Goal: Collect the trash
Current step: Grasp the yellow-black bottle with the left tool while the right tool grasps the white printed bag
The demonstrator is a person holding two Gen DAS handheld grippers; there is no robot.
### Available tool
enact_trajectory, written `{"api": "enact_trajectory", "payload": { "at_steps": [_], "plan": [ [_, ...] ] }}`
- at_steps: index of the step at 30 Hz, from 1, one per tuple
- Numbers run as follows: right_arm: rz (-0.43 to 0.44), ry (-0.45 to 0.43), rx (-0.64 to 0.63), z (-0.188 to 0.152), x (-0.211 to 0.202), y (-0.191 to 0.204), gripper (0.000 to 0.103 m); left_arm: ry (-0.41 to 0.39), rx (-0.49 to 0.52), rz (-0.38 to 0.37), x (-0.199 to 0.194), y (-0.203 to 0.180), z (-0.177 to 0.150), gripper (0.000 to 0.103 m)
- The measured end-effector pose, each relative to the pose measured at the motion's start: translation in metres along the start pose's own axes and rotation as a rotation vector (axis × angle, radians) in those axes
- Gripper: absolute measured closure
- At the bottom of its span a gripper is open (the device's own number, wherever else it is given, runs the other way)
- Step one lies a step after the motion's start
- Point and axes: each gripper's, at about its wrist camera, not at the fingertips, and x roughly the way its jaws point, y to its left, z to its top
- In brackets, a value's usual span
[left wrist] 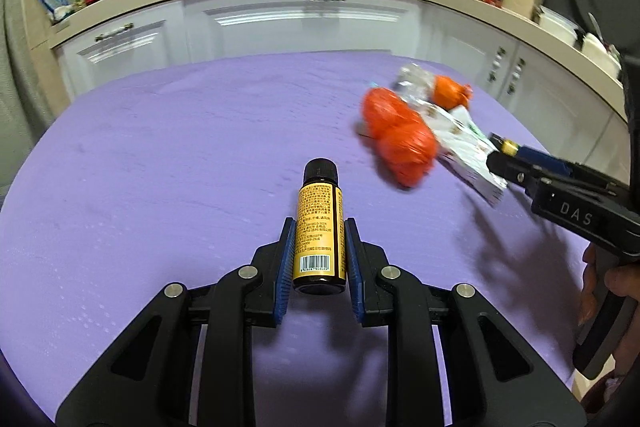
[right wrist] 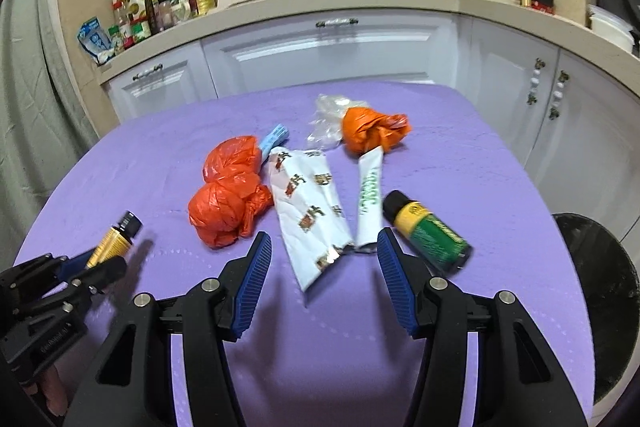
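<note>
Left gripper (left wrist: 319,247) is closed on a small yellow-labelled bottle (left wrist: 318,229), its blue pads (left wrist: 289,259) pressed against the label on both sides, cap pointing away from the hand. We judge the hold on the body rather than the cap a sound choice: the flat pads bear on the widest straight section, so the bottle should not pivot.

Right gripper (right wrist: 322,247) stands partly open and empty. A printed white wrapper (right wrist: 310,207) lies flat on the cloth with its near end between the jaws; no pad touches it. We take it as the next item to be collected.

Remaining trash sits in a loose cluster on the purple tablecloth (right wrist: 460,147): two knotted orange bags (right wrist: 230,197) just left of the wrapper, a white tube (right wrist: 370,201) and a green-labelled bottle (right wrist: 430,233) to its right, a third orange bag (right wrist: 370,131) and some clear plastic (right wrist: 328,121) behind.

A black bin (right wrist: 600,307) shows at the table's right edge, low and beside it, presumably so items can be dropped straight in. We judge collection to be at an early stage.
</note>
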Motion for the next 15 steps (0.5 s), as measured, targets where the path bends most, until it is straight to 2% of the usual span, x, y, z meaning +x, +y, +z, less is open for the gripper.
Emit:
{"api": "enact_trajectory", "payload": {
  "at_steps": [7,9,11,15],
  "plan": [
    [-0.018,0.08,-0.045,0.004,0.022,0.014,0.049,-0.01,-0.036,0.014,0.001,0.023,0.004,0.08],
    [-0.024,0.103,-0.052,0.003,0.026,0.016,0.054,-0.005,-0.048,0.002,0.002,0.026,0.004,0.08],
    [-0.021,0.121,-0.056,0.002,0.029,0.016,0.071,0.0,-0.053,-0.008,0.003,0.028,0.003,0.08],
    [-0.026,0.118,-0.066,0.0,0.026,0.019,0.079,-0.003,-0.051,-0.018,0.003,0.027,0.002,0.08]
  ]
}}
